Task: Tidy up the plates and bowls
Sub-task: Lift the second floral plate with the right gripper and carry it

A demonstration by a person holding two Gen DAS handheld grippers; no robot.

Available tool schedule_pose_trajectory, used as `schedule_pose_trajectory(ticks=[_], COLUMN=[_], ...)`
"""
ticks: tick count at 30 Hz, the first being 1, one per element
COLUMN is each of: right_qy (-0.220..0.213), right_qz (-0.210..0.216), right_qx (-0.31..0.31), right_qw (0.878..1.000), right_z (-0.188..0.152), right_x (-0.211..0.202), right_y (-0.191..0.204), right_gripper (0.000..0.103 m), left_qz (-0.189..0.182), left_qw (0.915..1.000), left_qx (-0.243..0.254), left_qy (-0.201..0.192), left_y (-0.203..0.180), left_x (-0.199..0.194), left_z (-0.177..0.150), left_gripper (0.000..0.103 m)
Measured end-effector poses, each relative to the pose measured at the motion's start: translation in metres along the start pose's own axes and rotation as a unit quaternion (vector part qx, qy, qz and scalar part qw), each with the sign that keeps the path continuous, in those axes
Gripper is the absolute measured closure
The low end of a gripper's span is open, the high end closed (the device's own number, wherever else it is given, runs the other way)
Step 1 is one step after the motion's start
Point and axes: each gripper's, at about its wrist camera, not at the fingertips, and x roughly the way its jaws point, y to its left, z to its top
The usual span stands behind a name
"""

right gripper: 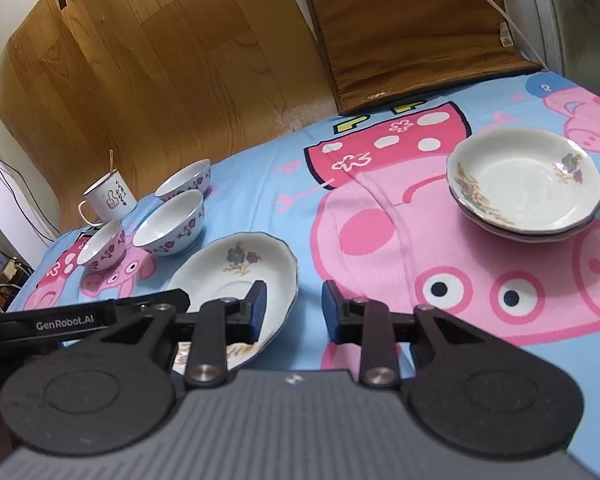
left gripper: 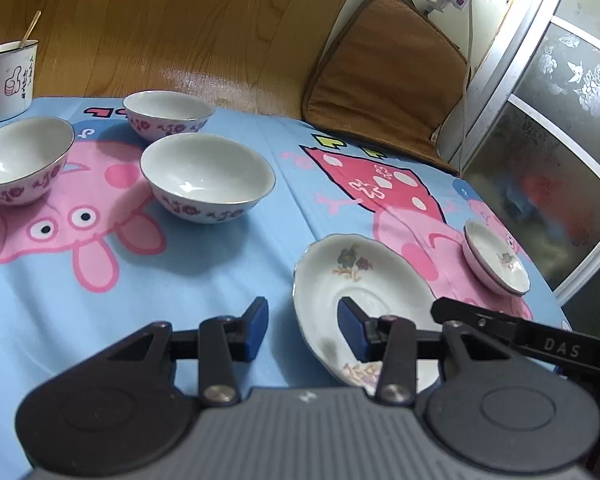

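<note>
Wood-floored room, cartoon cloth (left gripper: 228, 280): both grippers' (left gripper: 303, 330) (right gripper: 293, 308) fingers apart, gripping nothing.

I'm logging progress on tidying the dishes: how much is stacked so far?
Done: two plates stacked. In hand: nothing; the loose plate lies at the open jaws of the left gripper and right gripper. Left: that plate, plus three bowls standing apart.
</note>
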Motion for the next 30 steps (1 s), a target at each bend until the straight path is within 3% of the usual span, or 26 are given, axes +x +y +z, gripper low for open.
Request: schedule_pose_trajectory(ticks=[8, 10, 18, 30], right_qy=[0.011, 0.004, -0.004, -0.004], right_qz=[0.009, 0.002, -0.003, -0.002], right_qx=[-0.008, -0.021, -0.031, -0.025], right_qw=[1.0, 1.0, 1.0, 1.0], right_z=[-0.005, -0.007, -0.009, -0.01], right_x=[0.009, 0.008, 0.006, 0.005], right_y=[0.007, 0.011, 0.012, 0.012], right_gripper=[0.085, 0.088, 0.089, 0.088], left_qz=[-0.002, -0.005, -0.014, -0.016], left_qw=[1.0, 1.0, 0.9999, 0.9999], left_qx=[0.003, 0.006, 0.001, 0.004], left_qy=[-0.005, -0.003, -0.002, -0.001], left_y=[-0.001, -0.002, -0.001, -0.003], left_x=[0.001, 0.002, 0.002, 0.003], left_z=[-0.002, -0.003, -0.005, -0.005], left_gripper=[0.066, 0.075, 0.08, 0.076])
